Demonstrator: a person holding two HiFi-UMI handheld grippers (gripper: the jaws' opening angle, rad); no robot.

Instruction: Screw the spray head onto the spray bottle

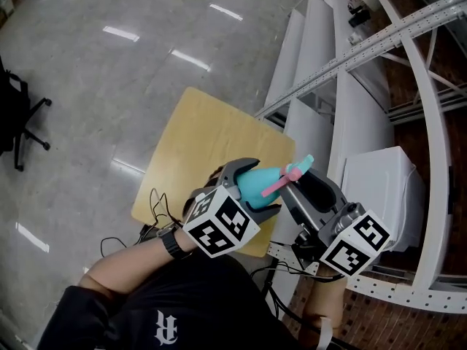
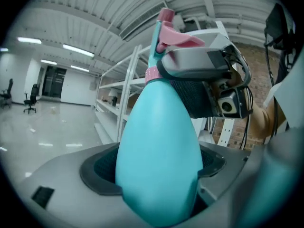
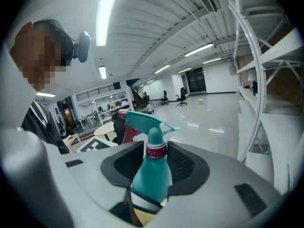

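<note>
Between the left gripper's point(image 1: 255, 189) jaws sits the belly of the teal spray bottle point(image 2: 159, 151), pinched firmly and held above a light wooden table point(image 1: 195, 143). At the bottle's neck, the right gripper's point(image 1: 311, 186) pads press on the spray head point(image 3: 142, 120) around its pink collar point(image 3: 156, 150). Below lies a glossy grey floor point(image 1: 95, 86). White metal shelving point(image 1: 343, 108) stands beside the table, a black office chair point(image 1: 18, 122) well apart.

I find no readable words or numbers in any view. The black shirt point(image 1: 146, 319) carries a white emblem point(image 1: 166, 328) that I cannot resolve into letters. The left marker cube point(image 1: 221, 223) and right marker cube point(image 1: 356, 243) bear only black-and-white square patterns.
</note>
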